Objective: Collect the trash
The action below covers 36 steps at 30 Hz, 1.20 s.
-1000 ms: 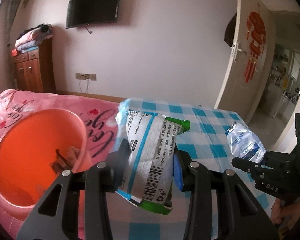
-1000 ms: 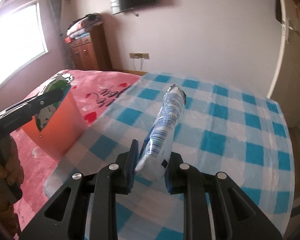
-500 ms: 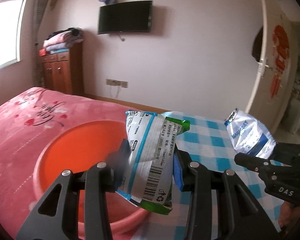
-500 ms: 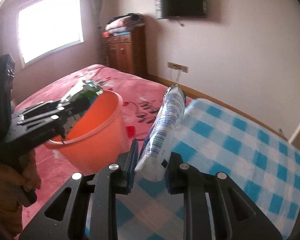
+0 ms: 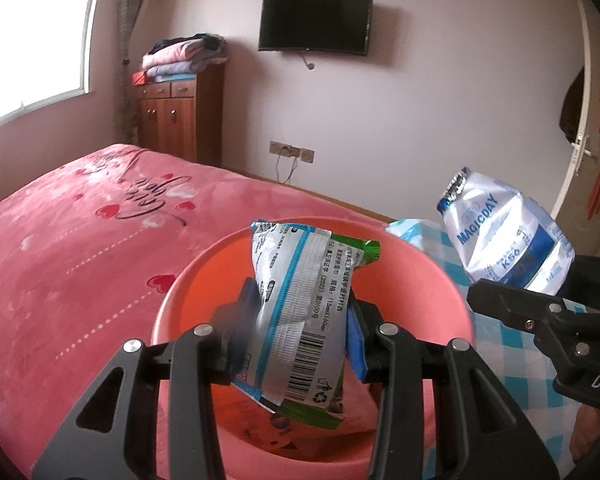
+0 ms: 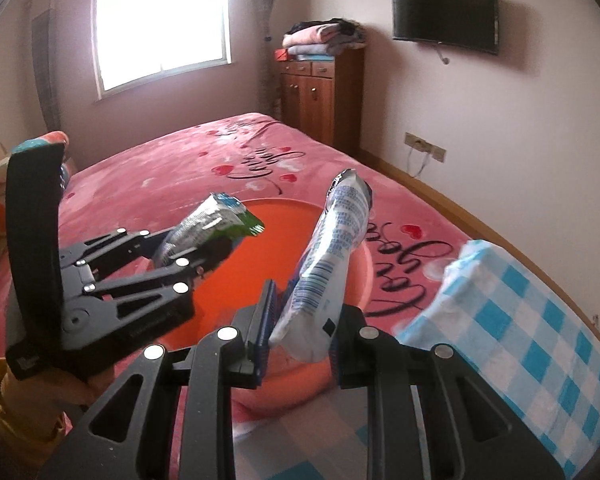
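An orange bucket (image 5: 180, 292) (image 6: 356, 276) stands on the pink bed. My left gripper (image 5: 300, 340) is shut on a white and green wipes packet (image 5: 300, 300), which hangs over the bucket's mouth. In the right wrist view that same left gripper (image 6: 216, 254) reaches in from the left with the wipes packet (image 6: 208, 226). My right gripper (image 6: 300, 336) is shut on a white and blue wrapper (image 6: 332, 248), upright above the bucket's near rim. The left wrist view shows the right gripper (image 5: 512, 300) holding that wrapper (image 5: 508, 236) beside the bucket's right edge.
A pink bedspread (image 5: 80, 240) spreads left and behind the bucket. A blue-checked cloth (image 6: 520, 312) covers the bed's right part. A wooden cabinet (image 5: 180, 120) with folded clothes, a wall-mounted TV (image 5: 316, 22) and a window (image 6: 160, 24) lie beyond. A hand (image 6: 32, 400) holds the left gripper.
Both grippers swung left from over the checked cloth to the bucket, each keeping its packet. The wipes packet now hangs over the bucket's mouth and the wrapper sits at its rim.
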Each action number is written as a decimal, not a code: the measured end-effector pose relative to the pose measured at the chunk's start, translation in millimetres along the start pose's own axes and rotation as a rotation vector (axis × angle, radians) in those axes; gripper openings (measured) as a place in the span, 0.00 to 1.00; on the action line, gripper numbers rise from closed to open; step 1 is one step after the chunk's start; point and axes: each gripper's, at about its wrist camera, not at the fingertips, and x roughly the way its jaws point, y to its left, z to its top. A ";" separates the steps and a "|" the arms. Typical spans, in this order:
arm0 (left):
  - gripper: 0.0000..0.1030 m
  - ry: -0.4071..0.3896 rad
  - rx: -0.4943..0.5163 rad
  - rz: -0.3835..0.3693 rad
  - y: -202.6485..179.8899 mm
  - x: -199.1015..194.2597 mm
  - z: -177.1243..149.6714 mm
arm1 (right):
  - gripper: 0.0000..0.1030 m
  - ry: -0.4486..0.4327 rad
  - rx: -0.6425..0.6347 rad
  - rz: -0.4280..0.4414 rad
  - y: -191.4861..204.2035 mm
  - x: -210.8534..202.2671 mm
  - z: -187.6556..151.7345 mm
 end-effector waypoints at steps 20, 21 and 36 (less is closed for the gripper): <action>0.87 -0.071 -0.057 0.026 14.6 4.8 -5.1 | 0.91 -0.092 0.127 -0.099 -32.9 -14.4 -20.8; 0.87 -0.091 -0.055 0.029 13.3 2.0 -5.1 | 0.91 -0.103 0.137 -0.105 -36.3 -16.9 -23.1; 0.87 -0.177 0.059 0.029 -37.9 -21.5 -3.6 | 0.95 -0.189 0.273 -0.245 -87.7 -63.9 -85.4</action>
